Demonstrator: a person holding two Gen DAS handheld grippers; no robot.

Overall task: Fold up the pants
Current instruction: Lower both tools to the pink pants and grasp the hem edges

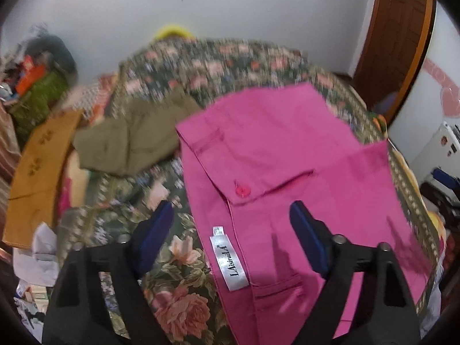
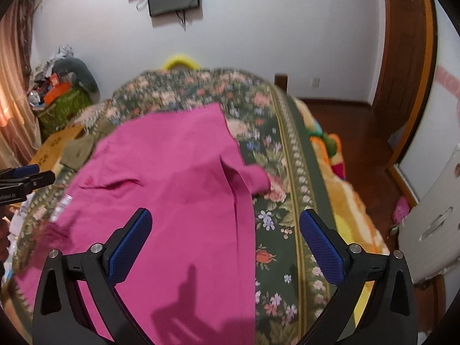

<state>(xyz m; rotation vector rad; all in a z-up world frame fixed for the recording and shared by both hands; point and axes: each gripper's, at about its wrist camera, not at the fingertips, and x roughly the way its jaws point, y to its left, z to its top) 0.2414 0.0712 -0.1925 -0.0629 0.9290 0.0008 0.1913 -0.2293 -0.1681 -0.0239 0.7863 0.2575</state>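
Even, soft indoor light, moderately bright. Motion blur smears the far bedspread [image 1: 218, 63] in both views; near parts sharper. Tong shadows fall on the pink pants [image 2: 178, 302]. Warm glow through curtain [image 2: 13, 92]. Fisheye bending, black vignette at corners.

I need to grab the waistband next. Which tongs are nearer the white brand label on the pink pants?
Left. The left tongs hang open right over the white label. The right tongs are open too, with the label off beyond their left finger.
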